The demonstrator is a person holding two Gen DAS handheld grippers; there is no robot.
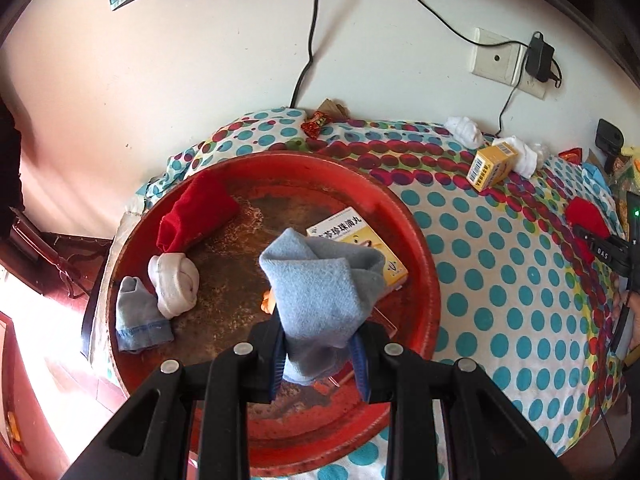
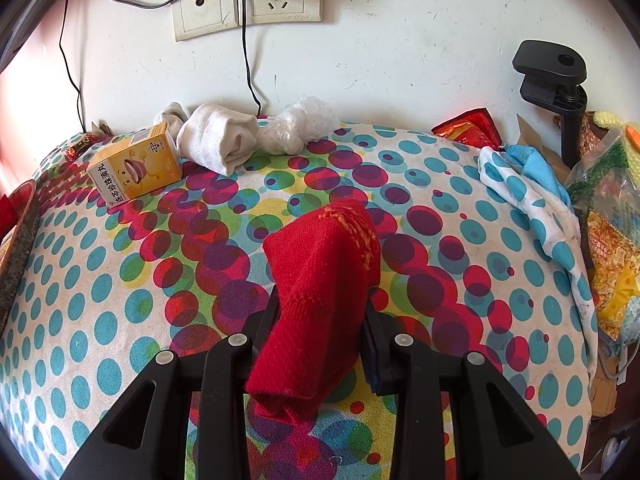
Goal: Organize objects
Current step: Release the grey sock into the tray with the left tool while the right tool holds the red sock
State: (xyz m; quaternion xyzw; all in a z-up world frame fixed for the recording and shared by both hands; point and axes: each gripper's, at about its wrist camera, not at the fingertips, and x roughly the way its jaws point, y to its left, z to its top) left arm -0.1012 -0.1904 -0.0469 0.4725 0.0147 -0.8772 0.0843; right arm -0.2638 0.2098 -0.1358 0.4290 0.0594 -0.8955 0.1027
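Note:
My left gripper (image 1: 320, 354) is shut on a folded light-blue sock (image 1: 324, 288) and holds it above the round red tray (image 1: 412, 224). In the tray lie a red sock (image 1: 196, 216), a rolled white sock (image 1: 174, 284), another light-blue sock (image 1: 138, 316) and a yellow medicine box (image 1: 354, 236), partly hidden behind the held sock. My right gripper (image 2: 320, 320) is shut on a red sock (image 2: 320, 292) above the dotted cloth (image 2: 100, 280). That red sock (image 1: 586, 224) and the right gripper also show at the right edge of the left wrist view.
A second yellow box (image 2: 136, 168), a rolled white sock (image 2: 220, 140) and a clear plastic bundle (image 2: 298, 128) lie by the wall. Red snack packets (image 2: 470, 128), a folded dotted cloth (image 2: 524, 188), bags and a black clamp stand (image 2: 560, 84) crowd the right side. Cables hang from wall sockets (image 2: 248, 8).

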